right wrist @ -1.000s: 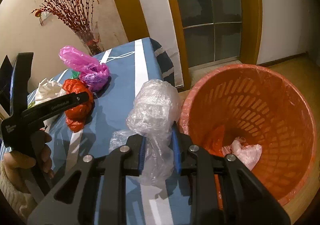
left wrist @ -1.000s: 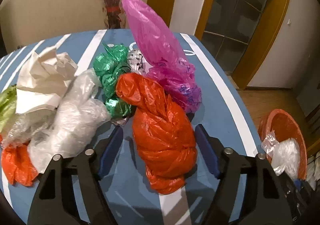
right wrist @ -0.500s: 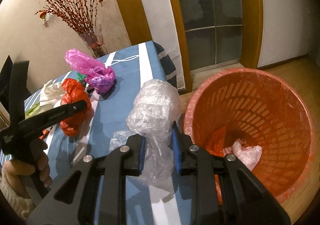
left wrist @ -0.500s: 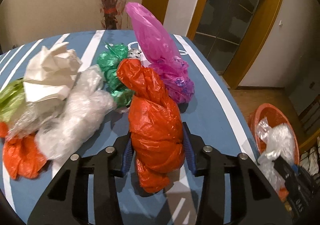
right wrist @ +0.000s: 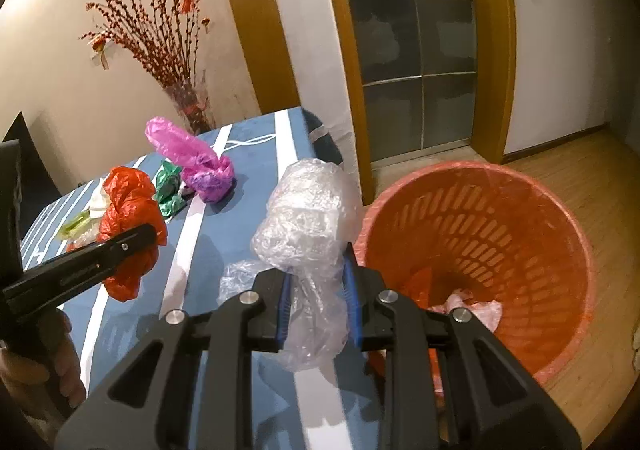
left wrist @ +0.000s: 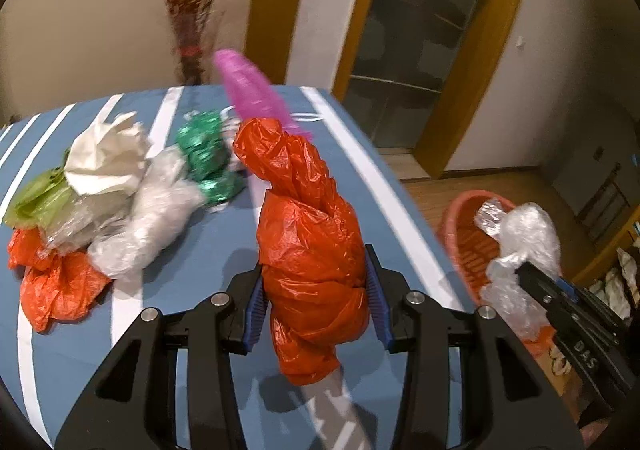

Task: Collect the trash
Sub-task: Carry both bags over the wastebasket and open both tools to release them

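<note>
The left gripper (left wrist: 314, 298) has its 2 blue-padded fingers (left wrist: 255, 308) pinching an orange bag (left wrist: 308, 246), a twisted plastic bundle that stands tall between them, its lower end hanging clear above the blue striped counter (left wrist: 208, 234). Seen from the right wrist, a hand (right wrist: 52, 358) holds that gripper at the left edge.

The right gripper (right wrist: 316, 302) has its fingers (right wrist: 283, 310) pinching a clear plastic wrap (right wrist: 308, 226), crumpled into a lump that rises above them, just beside the rim of the orange basket (right wrist: 560, 250). The basket stands on the wooden floor next to the counter's edge, with a pale pink scrap (right wrist: 472, 306) at its bottom.

On the counter sit the other pieces: a pink bag (right wrist: 192, 158), a green foil bag (left wrist: 204, 154), a white paper wad (left wrist: 108, 158), a clear bag (left wrist: 148, 218), a light green bag (left wrist: 38, 198) and a second orange bag (left wrist: 52, 286), close together at the left. A vase of red branches (right wrist: 160, 46) stands behind.
</note>
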